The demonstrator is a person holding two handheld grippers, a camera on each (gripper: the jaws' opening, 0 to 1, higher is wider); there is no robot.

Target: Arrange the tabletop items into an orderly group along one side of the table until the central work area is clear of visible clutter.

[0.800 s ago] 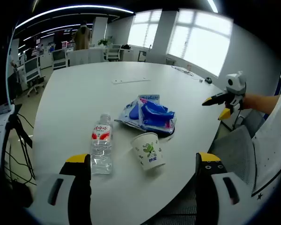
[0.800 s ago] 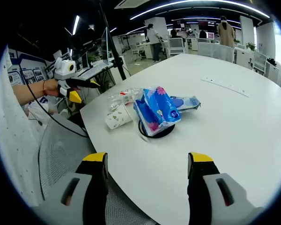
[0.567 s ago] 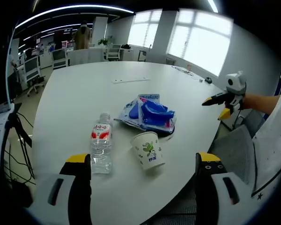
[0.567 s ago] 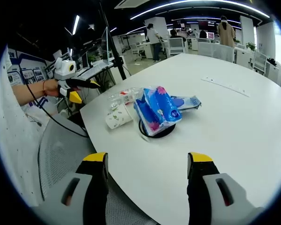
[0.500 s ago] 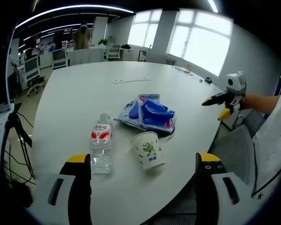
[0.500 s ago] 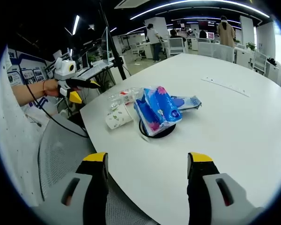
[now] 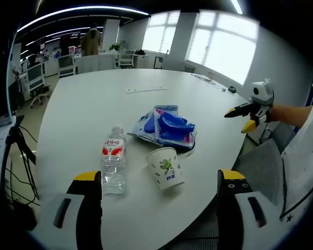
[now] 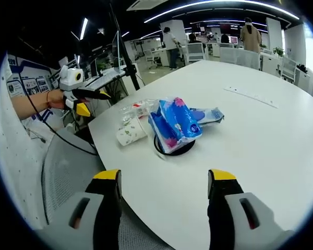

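- a wide white table (image 7: pixel 78 99) with a smooth matte top and a rounded edge stands in an open office; big bright windows (image 7: pixel 219 49) on one side, desks and chairs (image 7: pixel 36 78) further back, strip lights (image 8: pixel 208 8) on a dark ceiling.
- a thin flat white strip (image 7: pixel 145 89) lies alone on the far part of the top.
- near the edge, a clear plastic bottle (image 7: pixel 112 161) with a red label and white cap stands upright; just beside it stands a white paper cup (image 7: pixel 167 167) with a green print.
- behind the cup a crinkled blue plastic pack (image 7: pixel 169 127) with pink patches lies over a flat blue-and-white pouch (image 7: pixel 164 109); in the right gripper view the pack sits on a dark round disc (image 8: pixel 173 148) in the top.
- left gripper (image 7: pixel 159 192): grey jaws with yellow tips set wide apart, nothing between them, short of the bottle and cup.
- right gripper (image 8: pixel 164 187): jaws likewise spread and bare, above the table's edge, well apart from the pack.
- a grey mesh chair (image 8: pixel 68 172) stands by the table edge; a black cable (image 8: pixel 57 130) hangs near it.
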